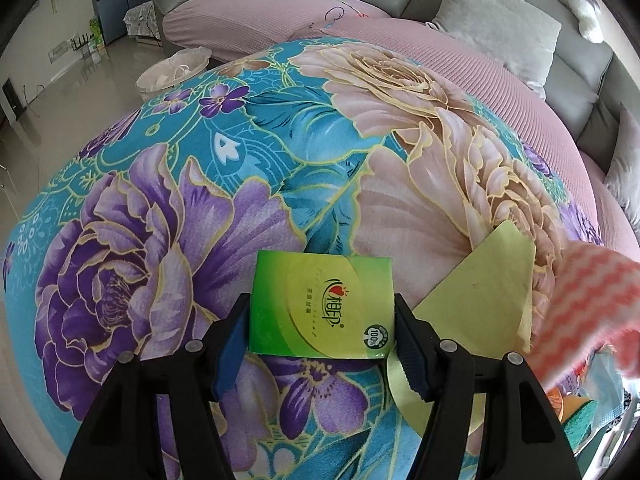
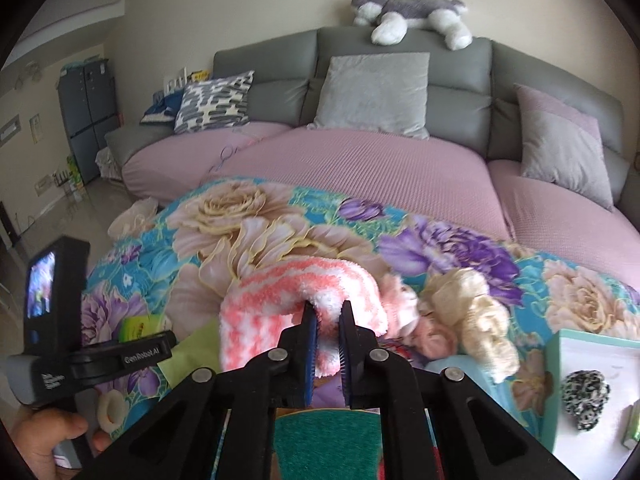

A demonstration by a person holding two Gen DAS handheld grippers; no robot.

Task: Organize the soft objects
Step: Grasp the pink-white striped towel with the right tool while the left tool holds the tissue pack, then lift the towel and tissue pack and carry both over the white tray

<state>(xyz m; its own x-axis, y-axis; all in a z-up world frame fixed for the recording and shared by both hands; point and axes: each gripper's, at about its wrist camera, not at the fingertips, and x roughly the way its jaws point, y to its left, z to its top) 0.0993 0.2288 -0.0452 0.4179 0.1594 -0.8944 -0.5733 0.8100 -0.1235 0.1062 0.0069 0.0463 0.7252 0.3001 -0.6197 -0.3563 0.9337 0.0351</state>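
A green tissue pack [image 1: 320, 304] sits on the floral blanket [image 1: 200, 152], with my left gripper [image 1: 320, 308] closed around it; both blue pads touch its side edges. My right gripper [image 2: 329, 312] is shut on a pink-and-white fluffy sock [image 2: 296, 292], which hangs lifted above the blanket. In the left wrist view that sock [image 1: 592, 304] is a blur at the right edge. A pale yellow-green cloth [image 1: 480, 292] lies right of the tissue pack, partly under the left gripper's right finger.
A cream fluffy item [image 2: 476, 312] lies beside a teal box [image 2: 554, 380] holding a black-and-white speckled piece [image 2: 586, 394]. A green sponge [image 2: 328, 440] lies below the right gripper. Behind is a pink-covered sofa [image 2: 360, 160] with cushions. A basket [image 1: 176, 70] stands on the floor.
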